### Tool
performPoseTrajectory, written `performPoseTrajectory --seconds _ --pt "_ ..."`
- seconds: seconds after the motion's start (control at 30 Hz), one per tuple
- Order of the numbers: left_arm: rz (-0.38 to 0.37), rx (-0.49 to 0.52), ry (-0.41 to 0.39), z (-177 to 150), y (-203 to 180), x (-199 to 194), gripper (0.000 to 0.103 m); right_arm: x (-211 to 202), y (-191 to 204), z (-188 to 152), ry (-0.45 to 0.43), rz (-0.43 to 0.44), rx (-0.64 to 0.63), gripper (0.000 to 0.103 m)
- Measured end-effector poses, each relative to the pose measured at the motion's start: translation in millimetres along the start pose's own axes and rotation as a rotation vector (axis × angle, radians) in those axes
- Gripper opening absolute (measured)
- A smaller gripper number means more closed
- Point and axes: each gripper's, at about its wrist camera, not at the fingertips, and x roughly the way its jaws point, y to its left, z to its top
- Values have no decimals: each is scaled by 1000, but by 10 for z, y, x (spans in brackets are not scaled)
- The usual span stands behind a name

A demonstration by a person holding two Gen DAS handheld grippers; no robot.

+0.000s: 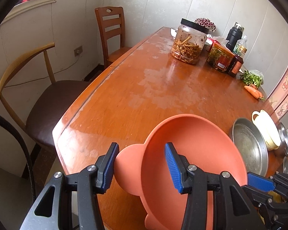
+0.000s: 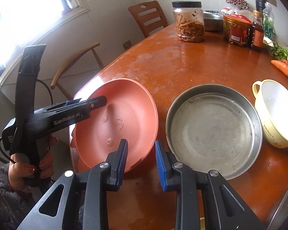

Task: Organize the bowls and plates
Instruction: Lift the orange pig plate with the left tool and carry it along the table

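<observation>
The salmon-pink silicone bowl (image 2: pixel 117 122) sits tilted at the near corner of my table (image 2: pixel 182 61), its eared rim lifted, empty inside. Just beside it on the right lies an empty steel pan (image 2: pixel 213 130), flat and scuffed. A pale yellow two-handled cup (image 2: pixel 274 115) leans against the pan's far-right rim, empty.

Count: 1 orange bowl (image 2: pixel 117 122); 1 steel pan (image 2: pixel 213 130); 1 cream cup (image 2: pixel 276 113); 2 jars (image 2: pixel 189 22); 2 chairs (image 1: pixel 111 32); 2 carrots (image 2: pixel 284 68).
</observation>
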Motion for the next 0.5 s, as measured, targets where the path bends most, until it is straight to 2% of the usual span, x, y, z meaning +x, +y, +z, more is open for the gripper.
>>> performPoseTrajectory --seconds 0.5 --pt "-27 6 4 19 20 52 49 16 -11 14 4 -5 -2 32"
